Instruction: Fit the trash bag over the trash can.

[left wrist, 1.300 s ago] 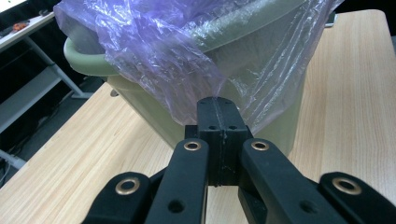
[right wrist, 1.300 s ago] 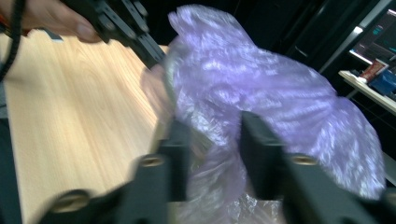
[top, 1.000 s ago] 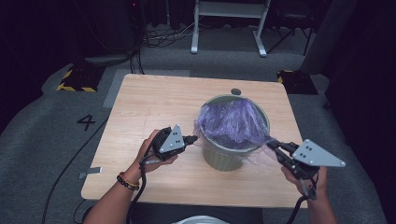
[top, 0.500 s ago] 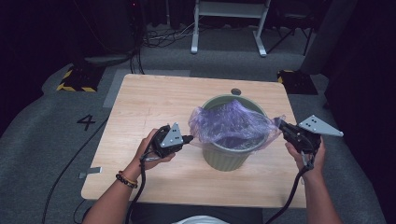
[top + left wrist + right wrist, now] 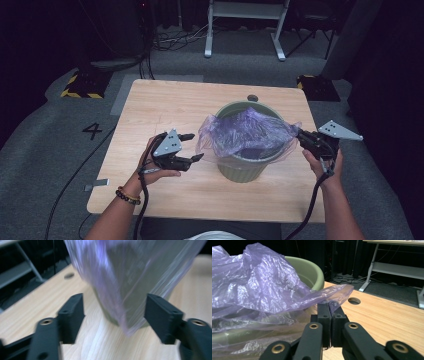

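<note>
A green bin (image 5: 245, 169) stands on the wooden table (image 5: 165, 107) with a purple plastic bag (image 5: 250, 131) spread over its mouth. My right gripper (image 5: 301, 136) is at the bin's right rim, shut on the bag's edge; in the right gripper view the film (image 5: 262, 290) is pinched between the closed jaws (image 5: 329, 307). My left gripper (image 5: 196, 146) is just left of the bin; its jaws have just been opening and stand open. In the left gripper view a loose corner of the bag (image 5: 130, 280) hangs between the spread jaws (image 5: 117, 317), untouched by the pads.
A round cable hole (image 5: 252, 98) lies in the table just behind the bin. Bare wood stretches left of the bin and along the front edge. A white metal frame (image 5: 245, 22) stands on the floor beyond the table.
The left jaws opened and let go of the bag's left edge. The right gripper moved away from the person along the bin's right side, drawing the bag over that rim.
</note>
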Motion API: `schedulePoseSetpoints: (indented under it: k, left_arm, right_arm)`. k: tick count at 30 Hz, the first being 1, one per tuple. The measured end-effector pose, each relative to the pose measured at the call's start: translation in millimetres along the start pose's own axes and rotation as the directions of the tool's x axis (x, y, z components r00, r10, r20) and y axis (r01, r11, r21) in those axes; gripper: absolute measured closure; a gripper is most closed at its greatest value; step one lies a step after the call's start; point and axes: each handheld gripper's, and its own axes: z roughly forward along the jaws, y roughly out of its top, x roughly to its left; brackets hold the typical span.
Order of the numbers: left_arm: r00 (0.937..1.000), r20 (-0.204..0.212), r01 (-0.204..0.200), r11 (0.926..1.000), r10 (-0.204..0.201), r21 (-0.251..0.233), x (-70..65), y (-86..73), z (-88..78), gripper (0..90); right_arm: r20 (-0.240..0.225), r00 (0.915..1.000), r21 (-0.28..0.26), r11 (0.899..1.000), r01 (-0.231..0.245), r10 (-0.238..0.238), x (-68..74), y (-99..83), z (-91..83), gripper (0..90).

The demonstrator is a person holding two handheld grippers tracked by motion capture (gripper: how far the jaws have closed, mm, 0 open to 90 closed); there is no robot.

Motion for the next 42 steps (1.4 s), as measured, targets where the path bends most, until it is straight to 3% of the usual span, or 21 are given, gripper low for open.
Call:
schedulePoseSetpoints:
  k: [5, 6, 7, 8, 10, 11, 13, 14, 15, 17, 20, 23, 27, 29, 30, 31, 33, 34, 38, 39, 42]
  left_arm:
    - [0.9997, -0.001, -0.026, 0.9984, 0.026, -0.050, -5.2, 15.0, -12.0, 24.6]
    - [0.9982, -0.006, -0.060, 0.9967, 0.059, -0.055, -7.5, 24.8, -12.0, 24.2]
    - [0.9982, -0.006, -0.060, 0.9967, 0.059, -0.055, -7.5, 24.8, -12.0, 23.7]
    - [0.9950, 0.011, -0.099, 0.9934, 0.099, -0.058, -9.4, 34.5, -8.2, 22.7]
    - [0.9924, 0.019, -0.120, 0.9907, 0.122, -0.065, -11.0, 39.8, -4.9, 22.6]
    - [0.9874, 0.042, -0.151, 0.9872, 0.153, -0.053, -13.0, 46.4, 1.6, 22.2]
    - [0.9835, 0.049, -0.172, 0.9842, 0.174, -0.041, -14.6, 49.4, 5.8, 21.7]
    - [0.9781, 0.050, -0.201, 0.9793, 0.202, -0.023, -17.4, 54.7, 13.7, 22.7]
    - [0.9781, 0.050, -0.201, 0.9793, 0.202, -0.023, -17.4, 54.7, 13.7, 24.8]
    - [0.9712, 0.020, -0.238, 0.9714, 0.238, 0.001, -18.1, 63.2, 21.0, 35.1]
    - [0.9709, 0.011, -0.239, 0.9710, 0.239, 0.006, -15.7, 69.1, 22.8, 54.0]
    - [0.9664, -0.033, -0.254, 0.9667, 0.255, 0.033, -10.1, 76.9, 24.3, 70.1]
    - [0.9762, -0.035, -0.214, 0.9768, 0.214, 0.013, 2.6, 82.8, 24.4, 76.0]
    - [0.9851, -0.046, -0.167, 0.9857, 0.166, -0.020, 14.4, 86.0, 24.3, 76.4]
    - [0.9851, -0.046, -0.167, 0.9857, 0.166, -0.020, 14.4, 86.0, 24.3, 76.8]
    - [0.9908, -0.061, -0.123, 0.9914, 0.121, -0.043, 23.6, 87.6, 24.9, 77.1]
    - [0.9926, -0.077, -0.097, 0.9940, 0.093, -0.051, 28.9, 87.8, 26.2, 77.2]
    - [0.9933, -0.102, -0.061, 0.9968, 0.055, -0.052, 36.4, 86.9, 29.1, 76.8]
    - [0.9902, -0.138, 0.018, 0.9995, -0.021, -0.027, 55.3, 79.9, 39.0, 77.4]
    - [0.9902, -0.138, 0.018, 0.9995, -0.021, -0.027, 55.3, 79.9, 39.0, 77.4]
    - [0.9822, -0.163, 0.096, 0.9953, -0.093, 0.014, 72.6, 69.3, 50.9, 78.3]
  right_arm:
    - [0.002, 1.0000, -0.018, 1.000, 0.007, -0.007, 1.3, 3.1, -1.4, 86.6]
    - [-0.004, 0.9998, -0.026, 1.000, 0.017, -0.017, 2.8, 5.4, -2.0, 85.7]
    - [-0.003, 0.9997, -0.025, 0.999, 0.025, -0.025, 3.6, 6.8, -2.0, 85.2]
    - [-0.001, 0.9994, -0.026, 0.999, 0.035, -0.035, 4.2, 8.2, -1.7, 84.8]
    - [-0.002, 0.9991, -0.024, 0.999, 0.043, -0.043, 5.1, 11.5, -1.3, 84.3]
    - [-0.001, 0.9990, -0.024, 0.999, 0.044, -0.044, 5.4, 12.5, -1.1, 84.3]
    - [-0.003, 0.9989, -0.025, 0.999, 0.047, -0.047, 5.3, 13.8, -0.9, 84.3]
    - [-0.006, 0.9987, -0.023, 0.998, 0.051, -0.051, 5.0, 16.2, 0.1, 84.2]
    - [-0.006, 0.9987, -0.023, 0.998, 0.051, -0.051, 5.0, 16.2, 0.1, 84.2]
    - [-0.009, 0.9977, -0.016, 0.998, 0.067, -0.067, 5.7, 19.1, 2.0, 84.2]
    - [-0.013, 0.9968, -0.013, 0.997, 0.079, -0.079, 5.3, 21.3, 2.4, 84.0]
    - [-0.015, 0.9965, -0.013, 0.997, 0.083, -0.083, 4.6, 22.4, 2.6, 83.9]
    - [-0.021, 0.9950, 0.001, 0.995, 0.098, -0.097, 2.8, 24.7, 5.5, 84.3]
    - [-0.030, 0.9950, 0.009, 0.995, 0.096, -0.095, 0.9, 25.3, 7.3, 85.3]
    - [-0.035, 0.9952, 0.015, 0.996, 0.092, -0.091, -0.1, 25.6, 8.5, 85.4]
    - [-0.040, 0.9950, 0.020, 0.996, 0.092, -0.091, -1.4, 25.9, 10.1, 85.5]
    - [-0.043, 0.9953, 0.026, 0.996, 0.088, -0.087, -2.8, 25.9, 11.5, 85.8]
    - [-0.055, 0.9957, 0.038, 0.996, 0.076, -0.074, -5.5, 25.1, 14.9, 86.8]
    - [-0.068, 0.9962, 0.057, 0.997, 0.057, -0.053, -10.1, 22.1, 20.9, 87.4]
    - [-0.071, 0.9962, 0.060, 0.997, 0.054, -0.050, -11.7, 21.1, 22.4, 87.3]
    - [-0.073, 0.9964, 0.084, 0.995, 0.048, -0.042, -15.2, 17.3, 27.1, 87.5]
